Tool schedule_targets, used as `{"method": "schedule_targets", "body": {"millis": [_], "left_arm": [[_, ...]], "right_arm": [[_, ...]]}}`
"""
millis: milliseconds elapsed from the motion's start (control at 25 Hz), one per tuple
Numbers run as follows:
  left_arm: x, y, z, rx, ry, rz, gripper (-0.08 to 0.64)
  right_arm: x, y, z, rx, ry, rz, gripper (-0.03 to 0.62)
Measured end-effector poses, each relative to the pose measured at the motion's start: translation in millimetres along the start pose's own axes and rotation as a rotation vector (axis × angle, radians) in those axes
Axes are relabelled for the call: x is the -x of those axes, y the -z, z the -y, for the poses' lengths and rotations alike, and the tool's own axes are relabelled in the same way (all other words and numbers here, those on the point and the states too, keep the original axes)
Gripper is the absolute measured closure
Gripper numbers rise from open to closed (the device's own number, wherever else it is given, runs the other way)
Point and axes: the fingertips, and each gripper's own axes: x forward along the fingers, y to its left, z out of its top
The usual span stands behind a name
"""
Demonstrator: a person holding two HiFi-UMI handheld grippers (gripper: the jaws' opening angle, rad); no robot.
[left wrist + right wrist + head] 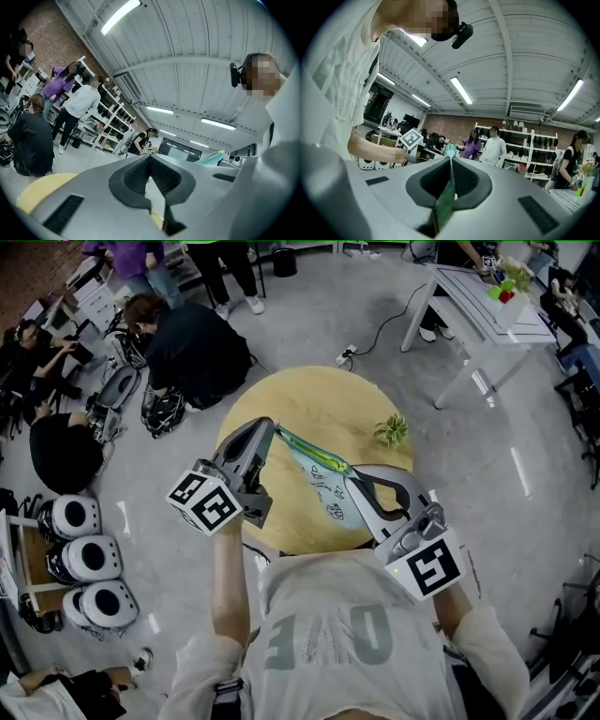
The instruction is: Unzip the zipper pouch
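The zipper pouch (328, 486) is pale blue with a green zipper edge. It hangs stretched between both grippers above the round wooden table (309, 404). My left gripper (272, 426) is shut on the pouch's far left end. A pale strip runs between its pads (140, 176) in the left gripper view, and the pouch (210, 158) shows teal to the right. My right gripper (353, 474) is shut on the zipper edge at the near right end. In the right gripper view the green edge (446, 197) passes between the closed pads of that gripper (450, 159).
A small potted plant (392, 430) stands on the table's right side. People sit on the floor at the left (192, 348), beside several white round devices (86, 559). A white desk (478, 306) stands at the upper right. A power strip (345, 355) lies beyond the table.
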Motion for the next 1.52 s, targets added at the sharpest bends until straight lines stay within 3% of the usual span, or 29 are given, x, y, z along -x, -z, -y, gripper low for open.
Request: {"method": "schedule_targets", "body": {"millis": [480, 680, 920, 1080, 1200, 1360, 1520], "left_arm": [[-7, 7, -4, 0.007, -0.001, -0.006, 0.534], [-9, 2, -2, -0.073, -0.019, 0.005, 0.532], [-8, -20, -5, -0.159, -0.095, 0.04, 0.531], [1, -29, 6, -0.266, -0.146, 0.086, 0.531], [6, -54, 20, -0.359, -0.209, 0.141, 0.532], [14, -89, 36, -0.424, -0.292, 0.232, 0.534], [23, -92, 41, -0.456, -0.347, 0.252, 0.534]], "right_arm": [[-1, 6, -3, -0.013, -0.003, -0.023, 0.56], [-2, 4, 2, -0.037, 0.004, 0.006, 0.56], [-9, -1, 13, -0.074, -0.001, 0.045, 0.56], [-10, 10, 18, -0.037, 0.035, 0.034, 0.56], [-18, 8, 29, -0.013, 0.047, 0.022, 0.56], [-38, 3, 47, 0.059, 0.062, -0.013, 0.56], [-52, 35, 56, 0.206, 0.051, -0.182, 0.56]]}}
